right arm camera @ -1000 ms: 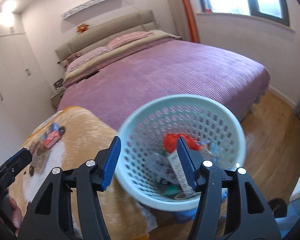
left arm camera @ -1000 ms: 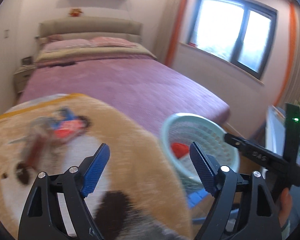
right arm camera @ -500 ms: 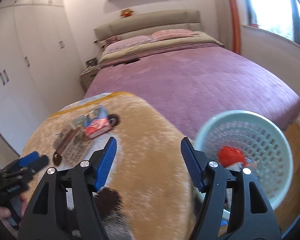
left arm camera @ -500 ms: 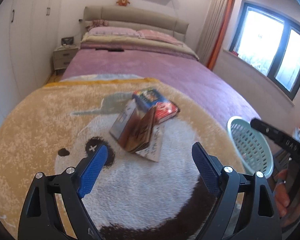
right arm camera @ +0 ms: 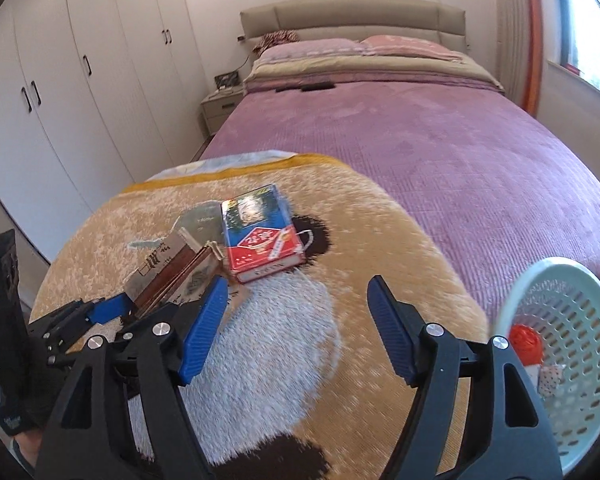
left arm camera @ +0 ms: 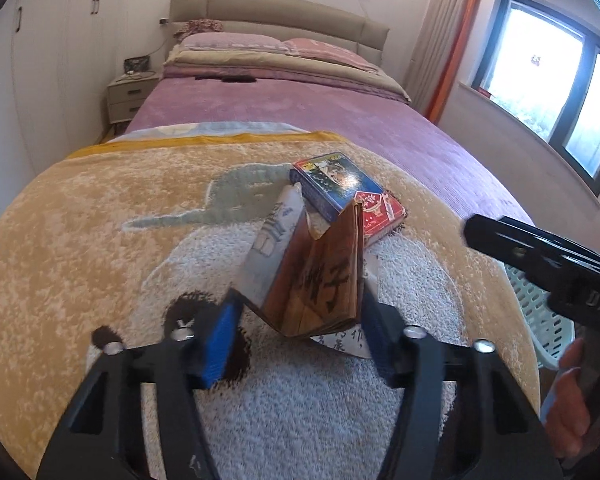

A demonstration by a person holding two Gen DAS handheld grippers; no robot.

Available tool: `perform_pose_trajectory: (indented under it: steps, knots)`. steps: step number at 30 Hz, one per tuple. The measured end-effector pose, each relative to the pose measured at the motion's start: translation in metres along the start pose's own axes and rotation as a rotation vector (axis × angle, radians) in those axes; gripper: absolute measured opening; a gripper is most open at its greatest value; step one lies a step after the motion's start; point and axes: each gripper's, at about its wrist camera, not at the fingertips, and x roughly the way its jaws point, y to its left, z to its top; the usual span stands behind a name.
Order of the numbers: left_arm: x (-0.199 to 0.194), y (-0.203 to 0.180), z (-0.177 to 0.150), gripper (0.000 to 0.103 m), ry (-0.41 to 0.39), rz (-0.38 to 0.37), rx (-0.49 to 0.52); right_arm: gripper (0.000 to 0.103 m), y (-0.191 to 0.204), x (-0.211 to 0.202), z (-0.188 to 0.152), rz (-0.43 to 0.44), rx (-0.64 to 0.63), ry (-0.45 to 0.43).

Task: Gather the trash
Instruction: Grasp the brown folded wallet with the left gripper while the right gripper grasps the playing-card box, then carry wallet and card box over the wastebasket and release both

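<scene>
A brown flattened carton with black characters (left arm camera: 320, 276) stands tent-like on the bear-pattern blanket (left arm camera: 100, 248), leaning on a blue and red box (left arm camera: 346, 194). My left gripper (left arm camera: 298, 338) is open, its blue fingers on either side of the carton's near end; whether they touch it I cannot tell. In the right wrist view the carton (right arm camera: 172, 276) and the box (right arm camera: 260, 240) lie ahead to the left. My right gripper (right arm camera: 296, 330) is open and empty above the blanket. The pale green trash basket (right arm camera: 572, 364) sits at the right with a red item (right arm camera: 526, 342) inside.
The purple bed (right arm camera: 440, 152) stretches behind the blanket. White wardrobes (right arm camera: 80, 80) and a nightstand (right arm camera: 220, 108) stand at the left. A window (left arm camera: 560, 92) is on the right wall. The basket's edge shows in the left wrist view (left arm camera: 540, 316).
Both grippers swung away from the basket toward the blanket. My left gripper moved forward until its fingers flank the brown carton, and its jaws narrowed.
</scene>
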Motion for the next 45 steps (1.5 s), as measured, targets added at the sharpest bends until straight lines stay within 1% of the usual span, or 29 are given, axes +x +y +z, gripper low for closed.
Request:
perform_pose_trajectory:
  steps: [1, 2, 4, 5, 7, 10, 14, 17, 25, 26, 27, 28, 32, 36, 40, 45]
  knots:
    - [0.001, 0.002, -0.001, 0.04, -0.002, -0.005, 0.0, 0.069, 0.003, 0.006, 0.002, 0.0, -0.006, 0.005]
    - [0.001, 0.002, -0.001, 0.036, -0.009, -0.008, -0.003, 0.069, 0.005, 0.011, 0.003, -0.001, -0.013, 0.01]
    - [-0.002, 0.008, -0.001, 0.03, -0.027, -0.018, -0.023, 0.069, 0.009, 0.022, 0.005, -0.007, -0.026, 0.021]
    - [-0.003, 0.011, -0.001, 0.029, -0.033, -0.021, -0.038, 0.069, 0.01, 0.026, 0.006, -0.01, -0.031, 0.027]
    - [-0.008, 0.02, -0.001, 0.028, -0.058, -0.007, -0.074, 0.069, 0.014, 0.036, 0.009, -0.015, -0.044, 0.037]
    - [-0.012, 0.029, -0.001, 0.028, -0.082, -0.005, -0.108, 0.069, 0.02, 0.05, 0.013, -0.018, -0.068, 0.045]
    - [-0.015, 0.038, -0.003, 0.028, -0.103, 0.001, -0.154, 0.072, 0.024, 0.068, 0.018, -0.012, -0.074, 0.062]
    - [-0.018, 0.036, -0.004, 0.028, -0.121, 0.009, -0.152, 0.072, 0.027, 0.078, 0.02, -0.009, -0.082, 0.073]
    - [-0.016, 0.026, -0.002, 0.028, -0.116, 0.015, -0.13, 0.071, 0.03, 0.09, 0.024, -0.017, -0.092, 0.094]
    - [-0.015, 0.026, -0.002, 0.028, -0.117, 0.016, -0.129, 0.07, 0.03, 0.091, 0.025, -0.017, -0.091, 0.096]
    - [-0.015, 0.025, -0.002, 0.028, -0.117, 0.017, -0.128, 0.063, 0.029, 0.091, 0.025, -0.012, -0.09, 0.098]
    - [-0.015, 0.025, -0.002, 0.028, -0.116, 0.017, -0.125, 0.063, 0.03, 0.091, 0.024, -0.007, -0.091, 0.1]
    - [-0.016, 0.023, -0.005, 0.028, -0.119, 0.016, -0.117, 0.062, 0.032, 0.086, 0.022, -0.013, -0.096, 0.074]
    - [-0.019, 0.025, -0.006, 0.028, -0.13, 0.01, -0.118, 0.061, 0.028, 0.072, 0.018, -0.01, -0.075, 0.027]
    - [-0.025, 0.018, -0.006, 0.027, -0.147, 0.018, -0.1, 0.061, 0.015, 0.05, 0.007, -0.002, -0.028, 0.003]
    - [-0.038, -0.005, -0.008, 0.026, -0.156, -0.015, -0.057, 0.061, -0.009, 0.01, -0.005, -0.008, 0.011, -0.052]
